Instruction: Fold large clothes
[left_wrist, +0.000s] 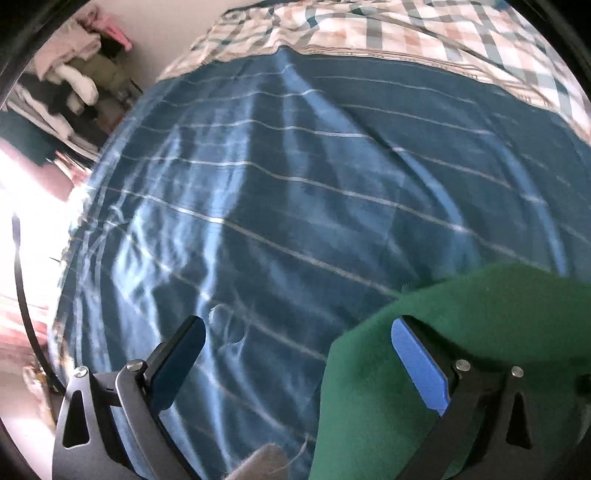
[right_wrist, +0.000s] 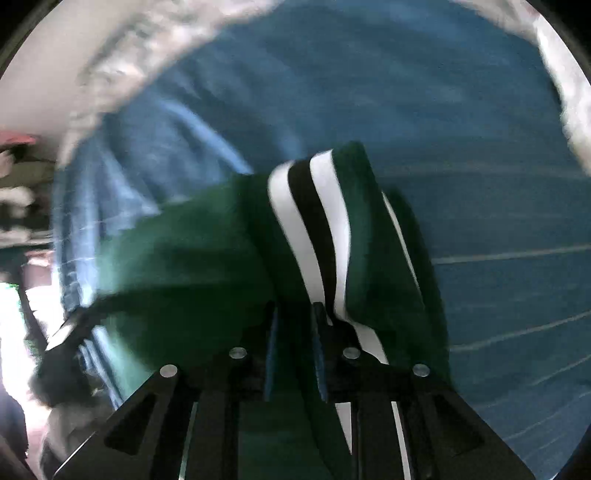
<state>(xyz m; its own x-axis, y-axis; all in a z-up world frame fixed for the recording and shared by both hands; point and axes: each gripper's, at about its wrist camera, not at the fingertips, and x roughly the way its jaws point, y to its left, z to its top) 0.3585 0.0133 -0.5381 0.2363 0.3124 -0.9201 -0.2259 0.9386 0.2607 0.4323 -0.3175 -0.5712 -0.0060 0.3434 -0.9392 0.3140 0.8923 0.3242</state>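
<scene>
While bunched on the blue striped bedsheet (left_wrist: 295, 177), soft green fleece garment (right_wrist: 192, 258) (white-black striped trim) drapes limp. Right gripper (right_wrist: 293, 332) narrow, fabric between. Left gripper (left_wrist: 295, 354) wide, empty. Best pinched at hem.

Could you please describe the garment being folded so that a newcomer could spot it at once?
Find the blue bedspread with thin white lines. On it lies a green garment, the only green cloth there, marked by a white and black striped band.
</scene>
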